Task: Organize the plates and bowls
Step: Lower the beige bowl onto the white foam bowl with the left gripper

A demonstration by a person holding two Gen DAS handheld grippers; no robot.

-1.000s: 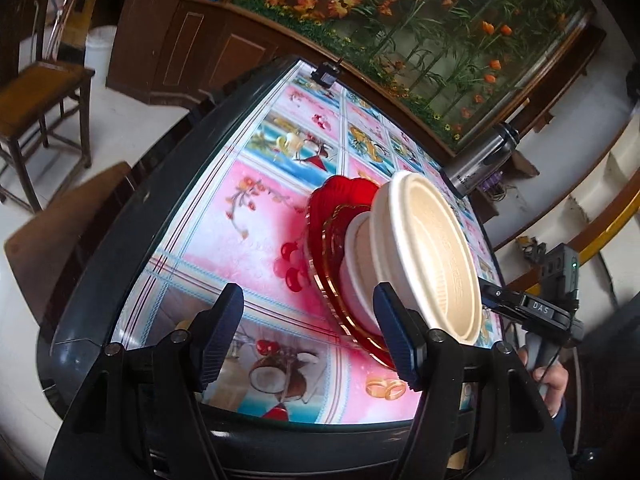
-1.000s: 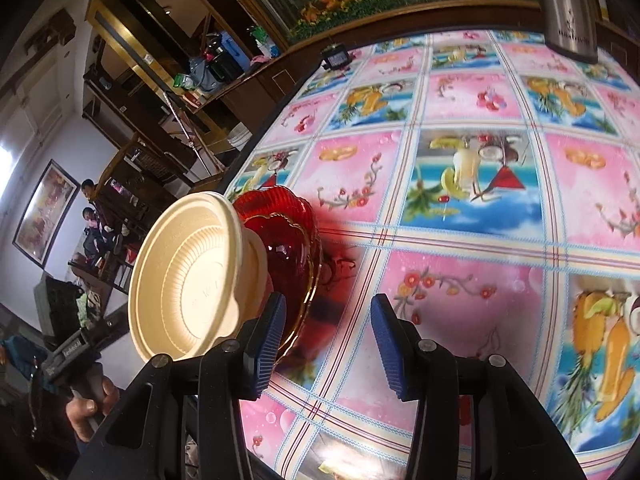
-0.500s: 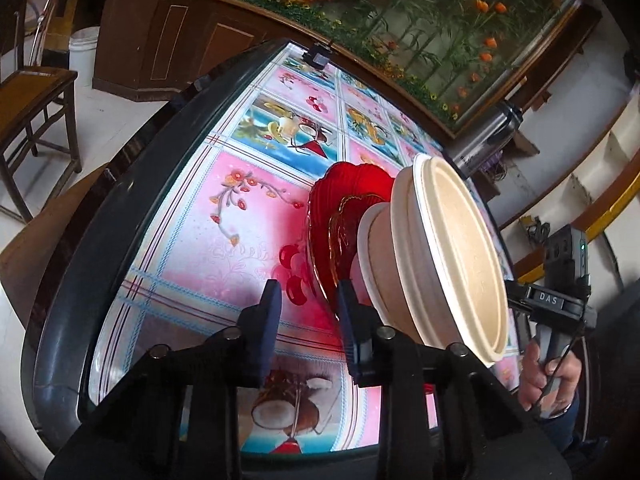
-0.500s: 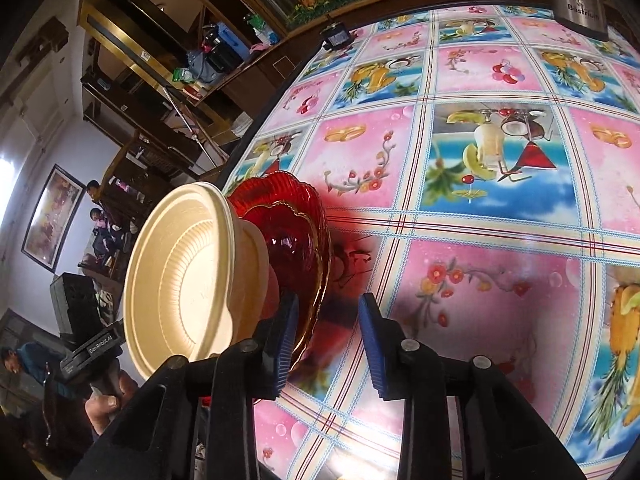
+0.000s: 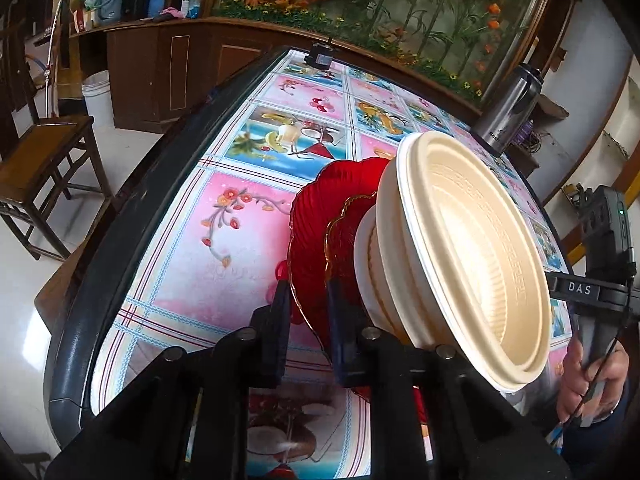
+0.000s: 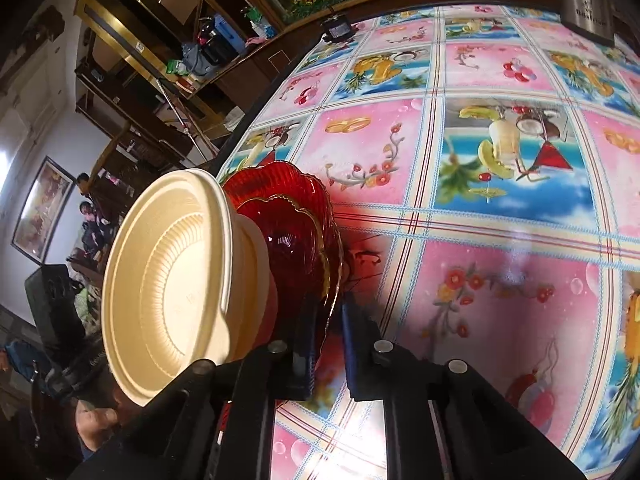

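Observation:
A stack stands on the patterned tablecloth: a large red glass plate (image 5: 320,200) at the bottom, a smaller gold-rimmed red plate (image 5: 344,232) on it, and nested cream bowls (image 5: 472,256) on top. My left gripper (image 5: 306,300) is shut on the near rim of the red plates. In the right wrist view the same red plates (image 6: 296,216) and cream bowls (image 6: 176,276) show at the left, and my right gripper (image 6: 326,320) is shut on the plates' rim from the opposite side.
A steel thermos (image 5: 508,108) stands at the table's far right edge. A small black device (image 5: 320,58) sits at the far end. The table has a dark raised rim (image 5: 132,216). A wooden stool (image 5: 44,160) stands on the floor to the left.
Both grippers went from wide open to closed on the rim of the red plates. Both cameras have moved closer to the stack.

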